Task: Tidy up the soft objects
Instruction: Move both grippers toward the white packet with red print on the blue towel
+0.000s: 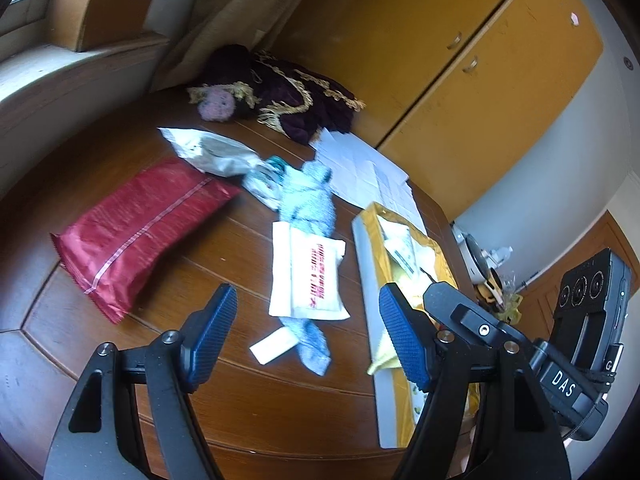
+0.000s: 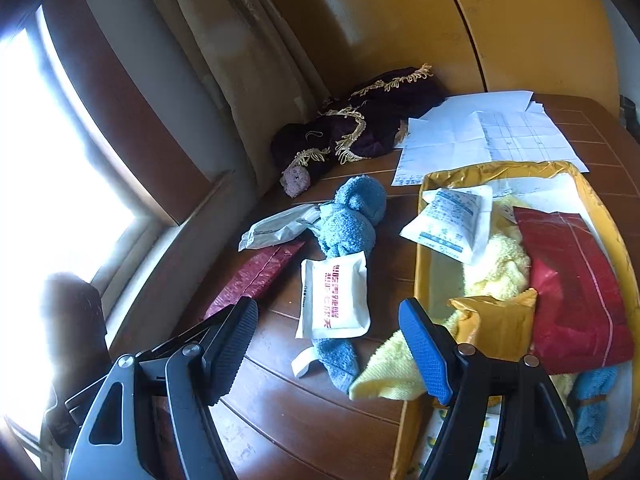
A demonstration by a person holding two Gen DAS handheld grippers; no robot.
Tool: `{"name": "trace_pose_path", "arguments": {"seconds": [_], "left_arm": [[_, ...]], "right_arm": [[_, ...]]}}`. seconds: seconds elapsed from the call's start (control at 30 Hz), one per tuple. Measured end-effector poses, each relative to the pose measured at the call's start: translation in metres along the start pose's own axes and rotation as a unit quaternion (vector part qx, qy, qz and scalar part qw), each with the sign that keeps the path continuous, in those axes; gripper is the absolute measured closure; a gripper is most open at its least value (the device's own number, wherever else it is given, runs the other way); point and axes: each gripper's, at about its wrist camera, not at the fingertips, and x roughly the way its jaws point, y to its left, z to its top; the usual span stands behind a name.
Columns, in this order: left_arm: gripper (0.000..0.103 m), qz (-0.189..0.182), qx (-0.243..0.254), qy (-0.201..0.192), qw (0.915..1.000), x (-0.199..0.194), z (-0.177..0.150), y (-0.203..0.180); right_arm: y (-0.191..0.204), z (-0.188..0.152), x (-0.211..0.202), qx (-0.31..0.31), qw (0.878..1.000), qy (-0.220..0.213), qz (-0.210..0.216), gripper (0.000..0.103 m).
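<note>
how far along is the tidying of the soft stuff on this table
Partly done. The yellow tray already holds a yellow towel, a red pouch and a white packet. Nothing is in hand: left gripper and right gripper are both open and empty. Left on the table: the blue towel, a white packet with red print, the red bag and a grey pouch.

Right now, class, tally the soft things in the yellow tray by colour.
White packet: 1
Yellow towel: 1
Gold pouch: 1
Red pouch: 1
Blue towel: 1
Total: 5
</note>
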Motion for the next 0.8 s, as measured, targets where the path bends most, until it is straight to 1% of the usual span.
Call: {"name": "trace_pose_path", "arguments": {"seconds": [0.2, 0.37, 0.8], "left_arm": [[0.030, 0.014, -0.017, -0.010, 0.9997, -0.005, 0.005, 0.018], [0.030, 0.023, -0.026, -0.012, 0.9993, -0.006, 0.007, 0.028], [0.030, 0.041, -0.039, -0.005, 0.9984, 0.003, 0.010, 0.044]], "right_arm": [[0.017, 0.003, 0.016, -0.010, 1.000, 0.008, 0.008, 0.027], [0.026, 0.004, 0.029, -0.018, 1.000, 0.011, 0.005, 0.027], [0.018, 0.001, 0.050, -0.012, 1.000, 0.021, -0.004, 0.028]]}}
